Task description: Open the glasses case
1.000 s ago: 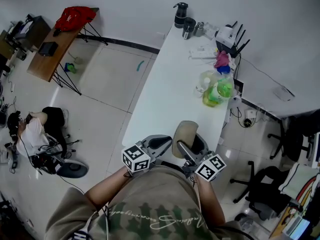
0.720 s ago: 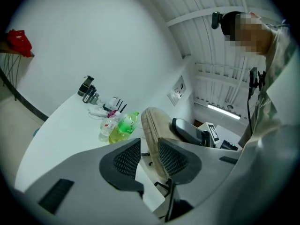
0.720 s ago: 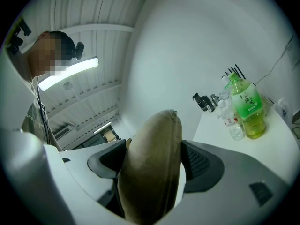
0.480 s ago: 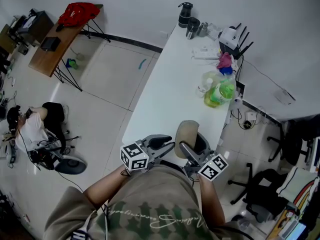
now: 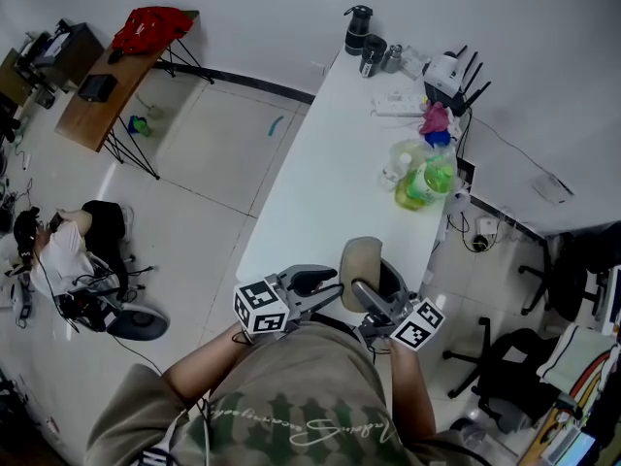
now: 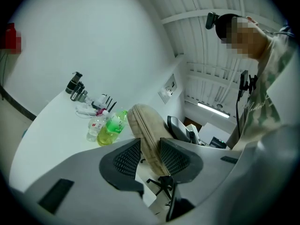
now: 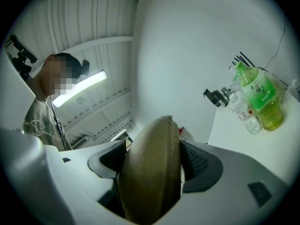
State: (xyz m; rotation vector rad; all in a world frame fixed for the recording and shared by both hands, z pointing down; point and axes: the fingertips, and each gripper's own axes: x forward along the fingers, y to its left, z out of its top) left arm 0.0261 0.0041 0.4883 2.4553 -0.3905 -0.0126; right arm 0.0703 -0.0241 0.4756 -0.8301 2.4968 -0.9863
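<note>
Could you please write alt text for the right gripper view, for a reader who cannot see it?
The right gripper holds a tan glasses case, apparently closed, clamped between its two jaws and filling the foreground. At right a white table carries a green-labelled bottle of yellow drink; at left a person stands beneath a ceiling strip light.

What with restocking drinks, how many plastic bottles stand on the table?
2. A green-labelled bottle near the table's right edge in the head view, and a smaller clear bottle left of it. Clutter behind could hide more.
</note>
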